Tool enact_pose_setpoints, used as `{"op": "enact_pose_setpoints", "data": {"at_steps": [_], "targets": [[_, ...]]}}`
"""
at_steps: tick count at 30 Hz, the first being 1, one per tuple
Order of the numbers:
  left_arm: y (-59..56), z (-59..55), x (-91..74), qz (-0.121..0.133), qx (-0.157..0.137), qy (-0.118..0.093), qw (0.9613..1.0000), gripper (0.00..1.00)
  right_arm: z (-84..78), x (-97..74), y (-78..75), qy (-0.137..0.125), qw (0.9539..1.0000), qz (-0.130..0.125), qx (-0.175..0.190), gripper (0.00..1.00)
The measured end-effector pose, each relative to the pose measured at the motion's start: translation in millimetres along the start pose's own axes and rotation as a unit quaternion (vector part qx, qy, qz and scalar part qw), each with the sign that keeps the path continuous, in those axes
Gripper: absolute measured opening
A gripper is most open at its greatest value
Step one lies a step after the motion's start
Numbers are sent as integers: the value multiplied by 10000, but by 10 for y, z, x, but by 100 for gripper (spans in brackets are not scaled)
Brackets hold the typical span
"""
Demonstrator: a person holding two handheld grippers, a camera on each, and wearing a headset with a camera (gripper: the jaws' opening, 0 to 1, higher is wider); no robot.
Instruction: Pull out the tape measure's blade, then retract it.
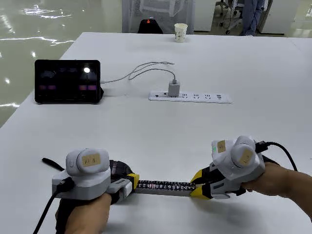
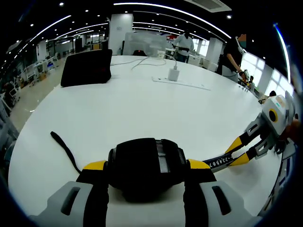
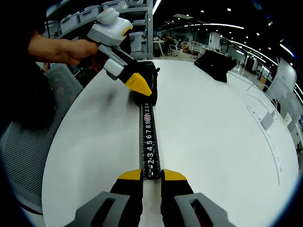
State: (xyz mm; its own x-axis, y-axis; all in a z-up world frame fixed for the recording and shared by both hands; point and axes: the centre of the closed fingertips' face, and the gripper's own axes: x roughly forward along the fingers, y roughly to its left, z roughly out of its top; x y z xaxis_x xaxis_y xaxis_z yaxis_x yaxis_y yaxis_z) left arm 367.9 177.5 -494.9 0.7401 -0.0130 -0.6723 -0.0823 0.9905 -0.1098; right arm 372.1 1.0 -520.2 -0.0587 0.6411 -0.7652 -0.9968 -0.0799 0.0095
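Pull-out is under way. The case [image 2: 144,161] is clamped in the left hand-held gripper [image 1: 127,184], close to the near edge of the worktop [image 1: 161,122], left of centre. The blade [image 3: 147,137] is pinched at its tip by the right hand-held gripper [image 3: 152,175], jaws narrow. A short numbered length is exposed, flat along the near edge. Further extension, if wanted, and all of step 2, retraction, are judged outstanding. Bare worktop is available rightward. Tablet [image 1: 67,80] and power strip [image 1: 190,97] are well apart, toward the far edge.

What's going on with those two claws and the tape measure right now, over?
Left gripper shut on tape measure case. Right gripper shut on blade, partly pulled out. Power strip and tablet farther back, apart from it.
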Motion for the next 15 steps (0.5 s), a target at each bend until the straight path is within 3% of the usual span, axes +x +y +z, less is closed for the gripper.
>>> {"op": "enact_pose_setpoints", "data": {"at_steps": [15], "targets": [[0,0,-2,-22,-6,3,10000,59,105,89,6,-69,10000,35,2,10]]}}
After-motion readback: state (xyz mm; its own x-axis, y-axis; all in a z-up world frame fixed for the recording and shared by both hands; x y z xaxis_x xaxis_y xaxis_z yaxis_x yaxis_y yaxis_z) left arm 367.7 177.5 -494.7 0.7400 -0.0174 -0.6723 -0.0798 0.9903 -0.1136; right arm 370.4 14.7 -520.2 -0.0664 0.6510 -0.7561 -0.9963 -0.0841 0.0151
